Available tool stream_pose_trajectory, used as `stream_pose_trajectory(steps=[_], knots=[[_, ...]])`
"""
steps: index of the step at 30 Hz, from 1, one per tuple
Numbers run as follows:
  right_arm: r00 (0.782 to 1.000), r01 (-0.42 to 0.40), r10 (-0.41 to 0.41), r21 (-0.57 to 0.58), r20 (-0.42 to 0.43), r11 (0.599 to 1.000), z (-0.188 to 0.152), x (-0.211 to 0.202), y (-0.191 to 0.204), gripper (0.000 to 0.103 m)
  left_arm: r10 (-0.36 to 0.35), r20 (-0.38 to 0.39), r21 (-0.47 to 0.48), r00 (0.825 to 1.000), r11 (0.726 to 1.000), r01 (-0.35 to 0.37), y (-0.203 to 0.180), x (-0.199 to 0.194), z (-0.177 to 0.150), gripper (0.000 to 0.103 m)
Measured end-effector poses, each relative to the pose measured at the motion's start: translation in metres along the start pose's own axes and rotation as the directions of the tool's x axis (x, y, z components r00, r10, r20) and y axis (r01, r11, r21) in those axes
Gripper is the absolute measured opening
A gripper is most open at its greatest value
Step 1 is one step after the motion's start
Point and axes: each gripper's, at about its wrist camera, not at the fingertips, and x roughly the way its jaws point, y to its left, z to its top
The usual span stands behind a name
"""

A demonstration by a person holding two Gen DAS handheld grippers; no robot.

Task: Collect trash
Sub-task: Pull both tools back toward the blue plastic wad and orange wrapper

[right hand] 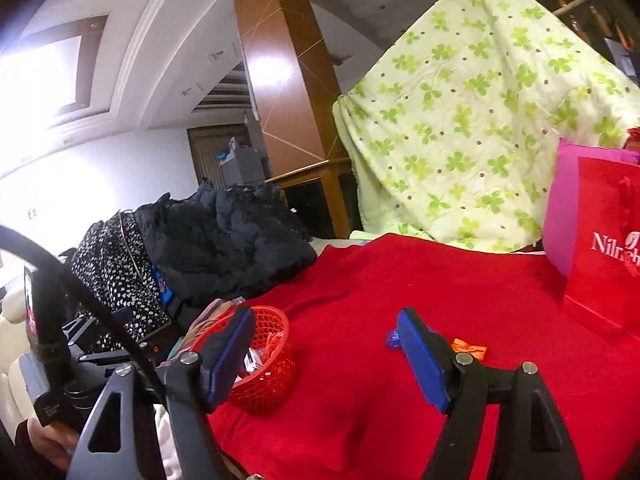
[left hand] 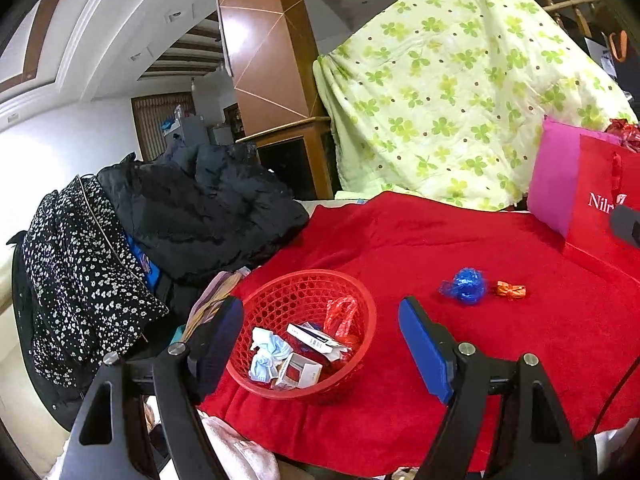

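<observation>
A red mesh basket [left hand: 280,292] sits on the red cloth [left hand: 440,240] and holds crumpled tissue, small cartons and a red wrapper. Right of it lie a blue foil wrapper [left hand: 466,284] and an orange wrapper [left hand: 511,291]. My left gripper [left hand: 320,340] hangs open just above and in front of the basket, nothing between its blue pads. In the right wrist view the basket [right hand: 276,344] is at lower left, and the orange wrapper [right hand: 470,348] and a sliver of the blue wrapper [right hand: 393,338] peek from behind the right finger. My right gripper [right hand: 326,350] is open and empty.
A heap of dark jackets and a flowered garment [left hand: 140,232] lies left of the basket. A red paper bag [left hand: 604,216] and a pink one [left hand: 554,176] stand at the right. A clover-print sheet [left hand: 460,92] hangs behind. The left gripper's body and a hand [right hand: 48,432] show at lower left.
</observation>
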Motion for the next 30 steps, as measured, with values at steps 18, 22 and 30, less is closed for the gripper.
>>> stream_pose_trajectory(steps=[18,22,30], knots=[[0.989,0.081,-0.080,-0.002,0.121,0.997,0.019,-0.070,-0.008,0.080,-0.026,0.095,0.062,0.995,0.998,0.020,-0.022,-0.055,0.022,0.080],[0.985,0.090,-0.086,-0.022,0.153,0.996,0.021,-0.085,-0.003,0.082,-0.034,0.114,0.074,0.993,0.997,0.026,-0.027,-0.065,0.026,0.080],[0.980,0.079,-0.072,-0.031,0.187,0.996,0.025,-0.103,0.001,0.082,-0.043,0.133,0.099,0.990,0.995,0.030,-0.036,-0.078,0.031,0.081]])
